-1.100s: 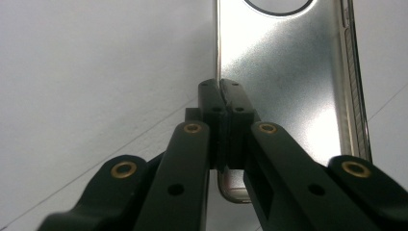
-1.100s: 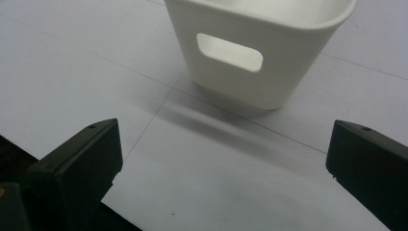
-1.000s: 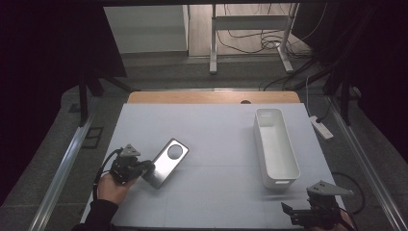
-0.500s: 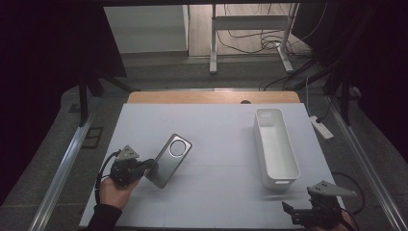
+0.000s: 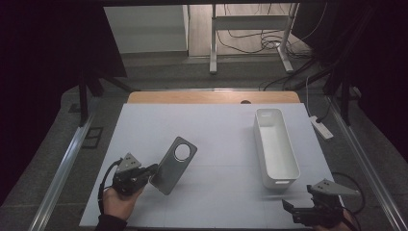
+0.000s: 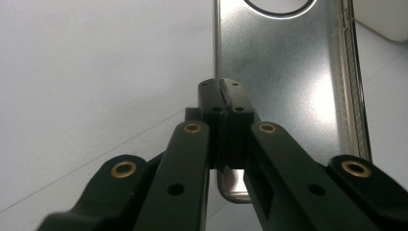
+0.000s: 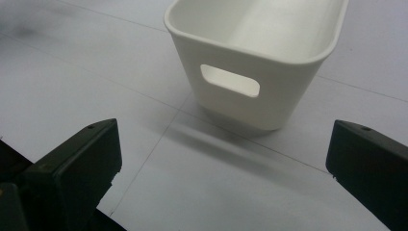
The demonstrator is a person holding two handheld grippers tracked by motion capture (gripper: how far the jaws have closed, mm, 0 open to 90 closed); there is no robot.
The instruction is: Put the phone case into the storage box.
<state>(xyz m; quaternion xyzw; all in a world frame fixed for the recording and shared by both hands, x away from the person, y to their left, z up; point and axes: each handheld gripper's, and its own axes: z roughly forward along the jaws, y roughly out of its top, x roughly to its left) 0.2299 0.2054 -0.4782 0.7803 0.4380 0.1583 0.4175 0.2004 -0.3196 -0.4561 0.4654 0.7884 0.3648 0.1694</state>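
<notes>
Keep the left claw [image 5: 153, 172] pinched tight on the clear phone case [image 5: 173, 164] at its lower edge (a thin rim slips easily) while carrying it toward the white bin [image 5: 275, 147]. The case hangs tilted over the table [image 5: 221, 130], long axis running up-right, camera hole farthest from the claw. The right claw [image 7: 223, 159] gapes wide, holding nothing.

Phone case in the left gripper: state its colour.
Translucent smoky grey phone case, clearest in the left gripper view.

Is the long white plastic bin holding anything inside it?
No. In the high view the long white plastic bin shows a bare white floor, and the grey phone case is apart from it, clamped in the left gripper.
</notes>
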